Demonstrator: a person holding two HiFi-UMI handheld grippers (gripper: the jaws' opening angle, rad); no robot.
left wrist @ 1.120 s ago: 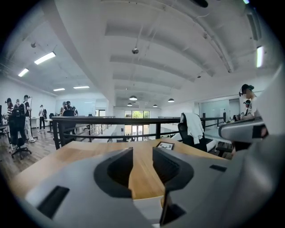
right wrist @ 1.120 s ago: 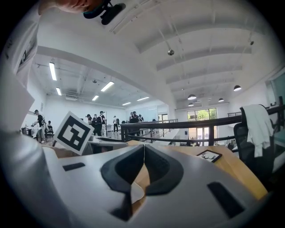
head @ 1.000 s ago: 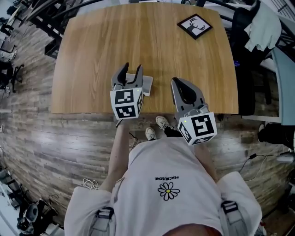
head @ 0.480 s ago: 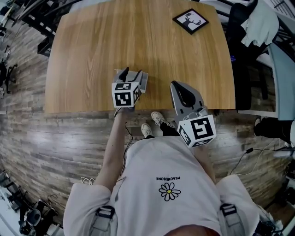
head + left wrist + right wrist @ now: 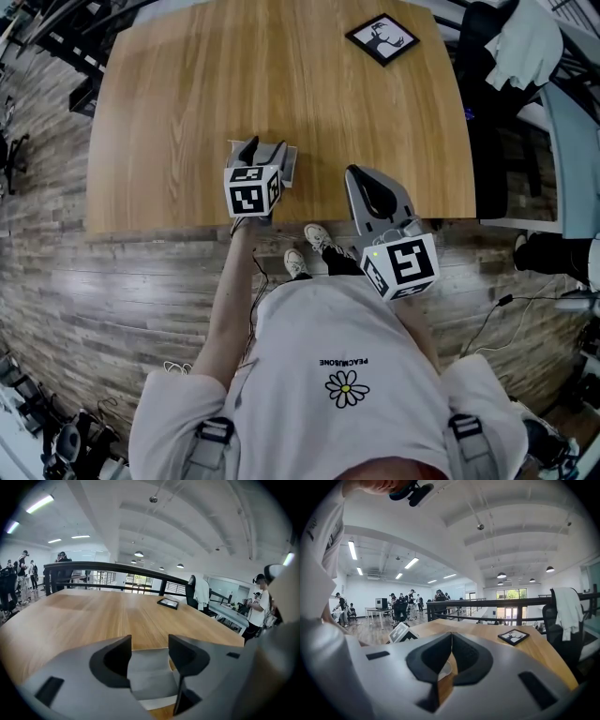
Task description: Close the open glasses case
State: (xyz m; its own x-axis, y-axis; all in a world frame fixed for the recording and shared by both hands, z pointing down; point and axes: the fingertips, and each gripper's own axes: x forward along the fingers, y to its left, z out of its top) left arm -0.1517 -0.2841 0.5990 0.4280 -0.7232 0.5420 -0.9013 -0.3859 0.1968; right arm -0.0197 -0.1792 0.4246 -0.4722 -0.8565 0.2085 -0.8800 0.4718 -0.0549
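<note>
**Left gripper spreading over the glasses case**

The left gripper (image 5: 265, 148) is hanging tilted down over the grey glasses case (image 5: 149, 670), which is lying at the near edge of the table (image 5: 281, 75). Its jaws have just been opening and are standing wide with the case between them, not pinched, probably so they can straddle the lid and press it. Whether the lid is already down is hard to tell. The right gripper (image 5: 451, 638) is waiting just right of the case, jaws pressed together on nothing.
</note>
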